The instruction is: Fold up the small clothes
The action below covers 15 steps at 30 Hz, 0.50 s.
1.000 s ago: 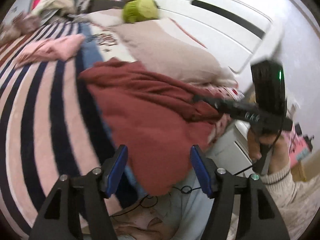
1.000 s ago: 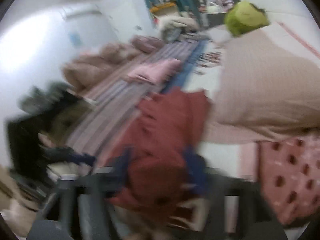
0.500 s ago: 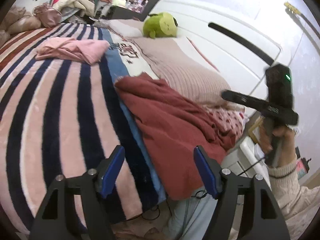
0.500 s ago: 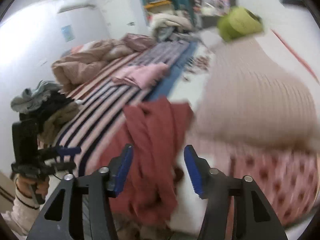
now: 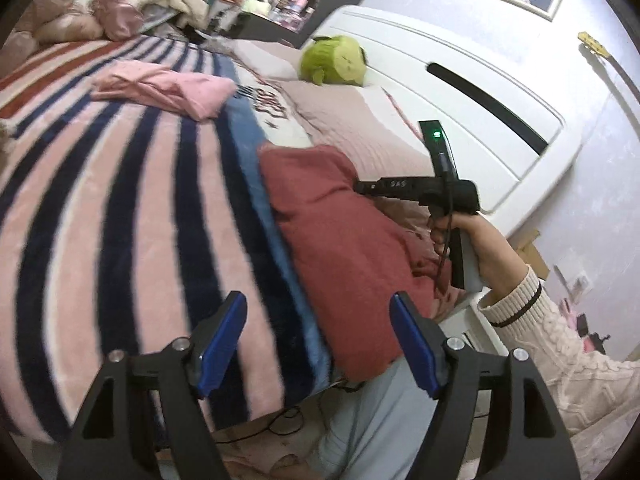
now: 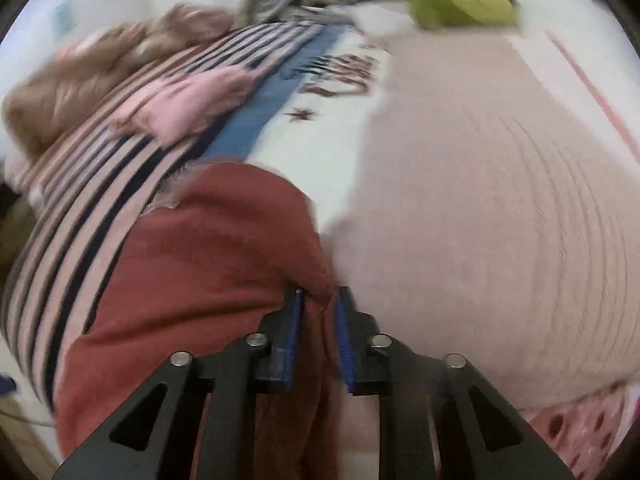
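Rust-red fabric is lying on the bed: one red garment (image 5: 340, 240), spread along the near edge of the striped blanket (image 5: 120, 208), its long axis running from the pillow end down to the bed's edge, where its lower end is hanging over. A second garment, one pink piece (image 5: 160, 88), is sitting loosely bunched farther up the blanket, well apart from the red one. One beige pillow (image 6: 500, 200) is lying just beside the red garment, and one green plush toy (image 5: 336, 62) is resting by the white headboard (image 5: 460, 60).

The right gripper (image 6: 318, 304) is pinching a fold of the red garment at its upper edge beside the pillow, its blue pads pressed tight on the cloth; in the left wrist view a hand (image 5: 464, 240) in a cream knit sleeve is holding it. The left gripper (image 5: 320, 332) is hovering over the bed's near edge with its jaws spread wide and nothing between them, the red garment's hanging end lying beyond its fingers.
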Each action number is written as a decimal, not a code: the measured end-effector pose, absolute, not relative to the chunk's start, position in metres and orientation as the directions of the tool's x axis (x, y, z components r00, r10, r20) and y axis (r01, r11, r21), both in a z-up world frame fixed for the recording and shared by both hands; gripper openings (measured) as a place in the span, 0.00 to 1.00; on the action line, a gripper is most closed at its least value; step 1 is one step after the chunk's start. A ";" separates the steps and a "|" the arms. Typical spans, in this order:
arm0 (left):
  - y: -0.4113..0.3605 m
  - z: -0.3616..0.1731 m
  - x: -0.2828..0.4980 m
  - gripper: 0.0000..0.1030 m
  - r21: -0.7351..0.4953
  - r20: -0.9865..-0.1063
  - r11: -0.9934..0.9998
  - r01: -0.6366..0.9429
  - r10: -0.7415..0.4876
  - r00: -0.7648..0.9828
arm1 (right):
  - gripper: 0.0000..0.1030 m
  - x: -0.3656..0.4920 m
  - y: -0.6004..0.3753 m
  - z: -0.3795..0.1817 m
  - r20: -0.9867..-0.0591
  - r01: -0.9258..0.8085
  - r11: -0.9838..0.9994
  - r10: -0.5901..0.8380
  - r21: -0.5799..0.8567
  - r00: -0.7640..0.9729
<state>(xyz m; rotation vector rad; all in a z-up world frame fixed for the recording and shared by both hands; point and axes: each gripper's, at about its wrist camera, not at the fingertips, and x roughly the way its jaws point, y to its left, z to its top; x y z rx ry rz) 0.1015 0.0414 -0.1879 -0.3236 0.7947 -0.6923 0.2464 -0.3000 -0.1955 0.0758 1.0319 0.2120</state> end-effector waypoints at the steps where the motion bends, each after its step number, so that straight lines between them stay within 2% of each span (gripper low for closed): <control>1: 0.036 -0.190 0.103 0.68 -0.514 -0.543 0.729 0.452 -0.685 0.486 | 0.05 0.236 -0.305 -0.191 -0.833 -0.147 0.972 0.231 0.181 0.502; 2: 0.030 -0.192 0.107 0.69 -0.520 -0.547 0.721 0.458 -0.693 0.470 | 0.11 0.227 -0.307 -0.186 -0.825 -0.171 0.970 0.239 0.175 0.512; 3: 0.021 -0.196 0.114 0.70 -0.529 -0.553 0.711 0.464 -0.703 0.447 | 0.12 0.212 -0.312 -0.182 -0.814 -0.192 0.956 0.290 0.221 0.503; 4: 0.016 -0.199 0.118 0.70 -0.536 -0.555 0.703 0.468 -0.711 0.432 | 0.24 0.204 -0.316 -0.181 -0.807 -0.205 0.942 0.333 0.265 0.488; 6: 0.001 -0.207 0.128 0.70 -0.559 -0.561 0.680 0.475 -0.732 0.387 | 0.38 0.181 -0.322 -0.187 -0.793 -0.226 0.907 0.419 0.354 0.442; 9: -0.020 -0.221 0.137 0.68 -0.574 -0.584 0.663 0.479 -0.743 0.328 | 0.38 0.151 -0.322 -0.201 -0.811 -0.231 0.907 0.419 0.352 0.408; 10: -0.027 -0.225 0.138 0.63 -0.577 -0.586 0.663 0.478 -0.743 0.324 | 0.38 0.143 -0.324 -0.207 -0.807 -0.223 0.902 0.432 0.371 0.403; 11: -0.032 -0.227 0.137 0.51 -0.568 -0.595 0.672 0.476 -0.735 0.327 | 0.38 0.136 -0.327 -0.213 -0.797 -0.211 0.892 0.451 0.399 0.401; 13: -0.035 -0.225 0.134 0.36 -0.535 -0.610 0.692 0.485 -0.713 0.346 | 0.38 0.119 -0.324 -0.219 -0.773 -0.213 0.876 0.482 0.432 0.412; 14: -0.030 -0.221 0.131 0.24 -0.547 -0.595 0.683 0.483 -0.724 0.350 | 0.34 0.112 -0.320 -0.217 -0.766 -0.227 0.871 0.492 0.437 0.414; 15: -0.022 -0.217 0.129 0.19 -0.565 -0.582 0.669 0.483 -0.738 0.341 | 0.32 0.107 -0.316 -0.217 -0.756 -0.237 0.859 0.512 0.454 0.407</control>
